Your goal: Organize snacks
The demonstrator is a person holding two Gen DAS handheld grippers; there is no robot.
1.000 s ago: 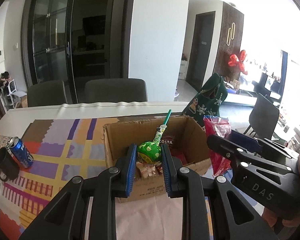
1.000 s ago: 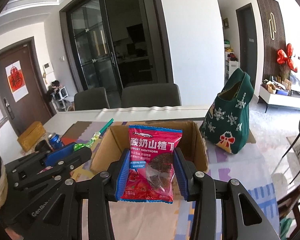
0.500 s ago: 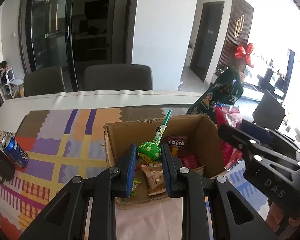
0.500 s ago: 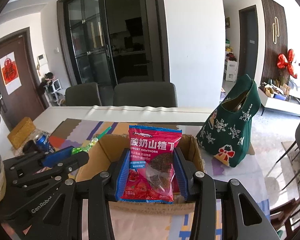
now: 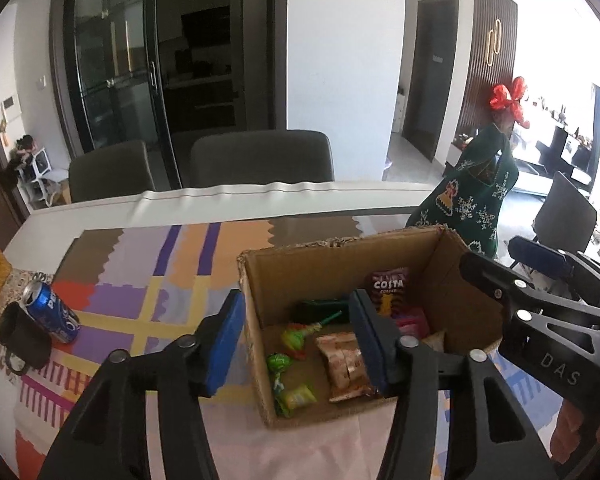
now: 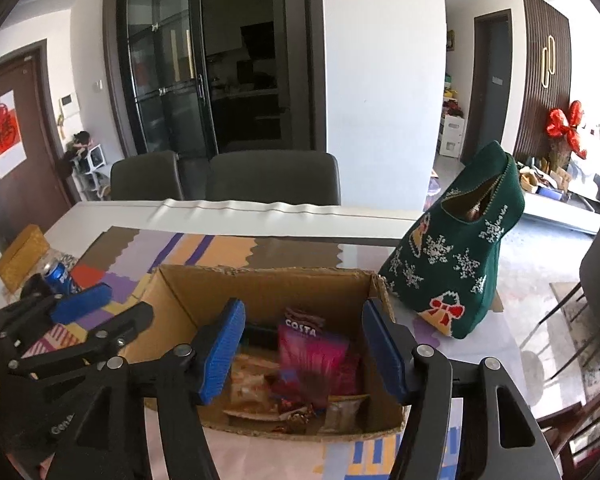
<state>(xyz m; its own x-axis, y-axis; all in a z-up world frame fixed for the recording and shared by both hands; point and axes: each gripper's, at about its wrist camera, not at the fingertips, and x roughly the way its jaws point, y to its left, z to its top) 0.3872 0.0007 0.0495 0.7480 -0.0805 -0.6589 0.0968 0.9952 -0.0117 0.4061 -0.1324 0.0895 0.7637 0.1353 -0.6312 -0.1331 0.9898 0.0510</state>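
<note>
Down in the lower middle of both views sits the box [image 5: 340, 264], a brown cardboard one with its top open, and the snacks are inside it. From the left view you can see a green lollipop [image 5: 296, 338] lying on the box floor with its stick pointing up and to the right, a tan packet [image 5: 344, 364] next to it, a small green candy [image 5: 279, 362] lower down, and a Costa bag [image 5: 389, 290] leaning on the back wall. From the right view a pink bag [image 6: 312, 354] lies in the middle of the box (it looks blurry, so I cannot tell if it has landed). The left gripper [image 5: 296, 340] is letting go: its blue fingers [image 5: 226, 344] are spreading apart and nothing is between them but air over the box. The right gripper [image 6: 300, 352] is doing the same thing, its fingers [image 6: 220, 350] moving apart, with the pink bag below them and not pinched. So both hands have nothing in them now. I think this part of the job is done, since the lollipop and the pink bag are in the box with the others. What is left is hard to say. On the table [image 5: 228, 204] I see no more loose snacks. A blue can [image 5: 52, 312] and a dark mug [image 5: 22, 340] sit at the left edge, and a green bag [image 6: 460, 264] stands at the right of the box. It may hold more snacks, but I cannot see into it well.
</note>
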